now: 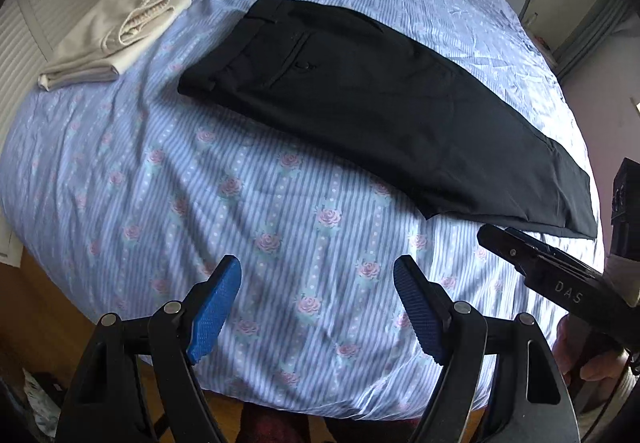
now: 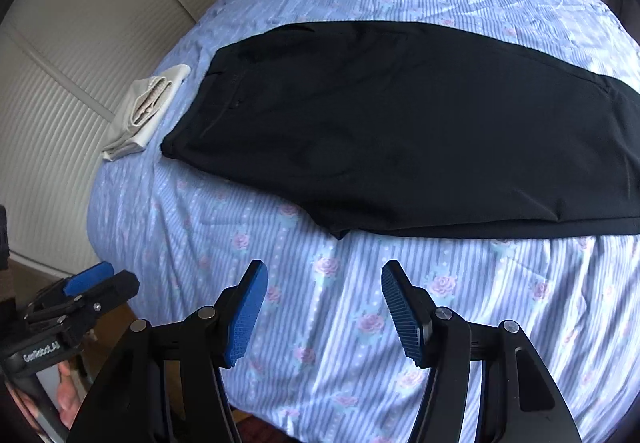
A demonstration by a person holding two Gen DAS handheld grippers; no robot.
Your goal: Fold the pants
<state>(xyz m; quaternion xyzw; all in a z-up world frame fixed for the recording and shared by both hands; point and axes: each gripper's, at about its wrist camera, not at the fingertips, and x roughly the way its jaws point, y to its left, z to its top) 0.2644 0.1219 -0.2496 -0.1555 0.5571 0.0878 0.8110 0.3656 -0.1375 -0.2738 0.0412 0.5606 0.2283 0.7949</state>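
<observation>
Black pants (image 1: 372, 99) lie flat across the bed, legs stacked one on the other, waistband to the left and hems to the right; in the right wrist view the pants (image 2: 420, 131) fill the middle. My left gripper (image 1: 318, 275) hovers open over bare sheet, short of the pants' near edge, nothing between its blue pads. My right gripper (image 2: 324, 281) is also open over the sheet, just below the pants' lower edge. The right gripper's black body (image 1: 552, 271) shows at the right in the left wrist view. At the lower left of the right wrist view is the left gripper (image 2: 86, 285).
A folded cream garment (image 1: 116, 39) lies at the bed's left side, beside the waistband. The blue striped sheet with pink roses (image 1: 280, 227) covers the bed. White slatted cupboard doors (image 2: 60, 83) stand left. Wooden floor shows below the bed's near edge.
</observation>
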